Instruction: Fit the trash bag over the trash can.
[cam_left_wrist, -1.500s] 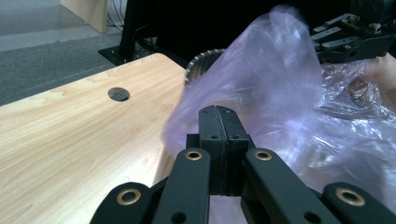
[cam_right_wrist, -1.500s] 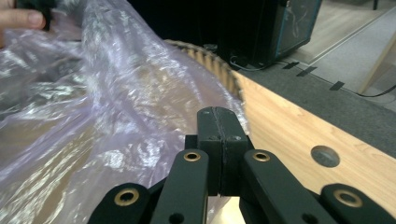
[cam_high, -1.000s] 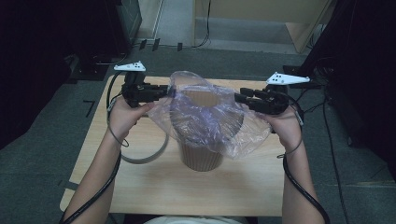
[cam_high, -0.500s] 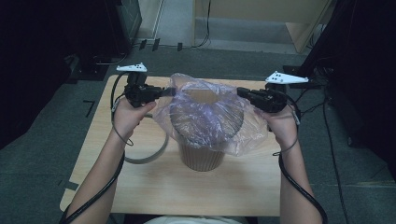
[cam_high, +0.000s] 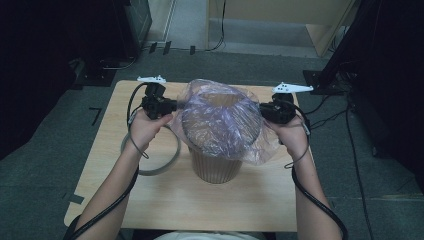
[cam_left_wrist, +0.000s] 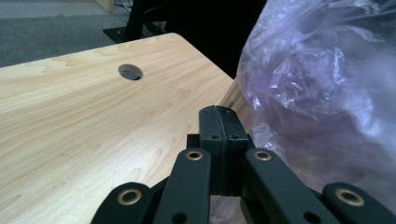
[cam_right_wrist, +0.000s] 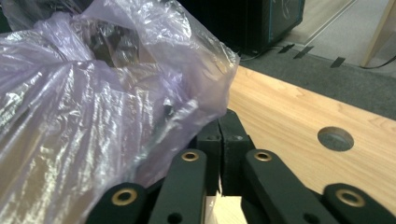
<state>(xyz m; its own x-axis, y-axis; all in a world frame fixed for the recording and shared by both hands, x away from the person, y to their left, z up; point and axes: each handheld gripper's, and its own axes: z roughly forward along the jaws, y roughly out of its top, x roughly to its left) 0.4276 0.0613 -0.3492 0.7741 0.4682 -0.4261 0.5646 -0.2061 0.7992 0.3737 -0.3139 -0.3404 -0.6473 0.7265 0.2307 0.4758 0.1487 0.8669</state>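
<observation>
Bag (cam_high: 220, 122) work has us stretching the thin purple plastic over the brown bin (cam_high: 216, 167) at the middle of the table (cam_high: 100, 165), so its mouth spreads around the rim. Nearest us, a grey ring (cam_high: 150, 167) lies spare. Farther off, our left gripper (cam_high: 172, 106) and right gripper (cam_high: 262, 111) each pinch an opposite edge, jaws closed tight, pulling apart to keep it open.

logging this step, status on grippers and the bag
Left gripper and right gripper shut on plastic bag. Bag stretched over brown bin. Grey ring lies clear.
</observation>
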